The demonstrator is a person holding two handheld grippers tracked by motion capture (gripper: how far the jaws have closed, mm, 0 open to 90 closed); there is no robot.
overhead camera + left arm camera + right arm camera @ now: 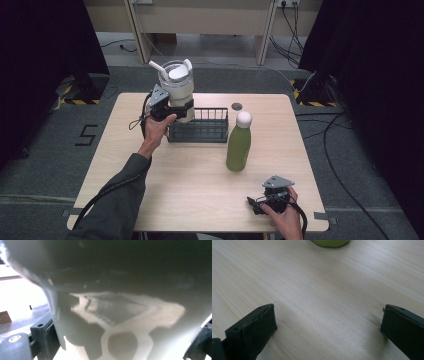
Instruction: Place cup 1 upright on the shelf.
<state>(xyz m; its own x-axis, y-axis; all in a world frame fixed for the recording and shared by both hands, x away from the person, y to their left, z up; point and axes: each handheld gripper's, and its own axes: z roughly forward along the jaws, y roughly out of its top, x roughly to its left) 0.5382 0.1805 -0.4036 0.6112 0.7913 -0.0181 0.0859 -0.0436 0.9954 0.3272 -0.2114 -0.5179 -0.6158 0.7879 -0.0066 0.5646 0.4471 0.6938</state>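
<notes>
The left gripper (177, 109) clamps the white tumbler (176, 87) low on its body, holding it over the left end of the black wire rack (207, 131). Risk: the top-heavy tumbler may tilt in this low grip, or catch the rack rim. The right gripper (328, 326), jaws spread and empty, rests at the table's (200, 190) near right, with the green bottle (238, 142) beyond it.

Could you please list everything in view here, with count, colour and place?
tumbler: 1, pale grey-white with lid and straw, held at the rack's left end
wire rack: 1, black, centre-back of table
bottle: 1, green with white cap, upright right of the rack
round disc: 1, dark, on the table behind the rack
table: 1, light wood
left gripper: 1, black, clamped on the tumbler
right gripper: 1, black, jaws wide apart near the table's front right edge
</notes>
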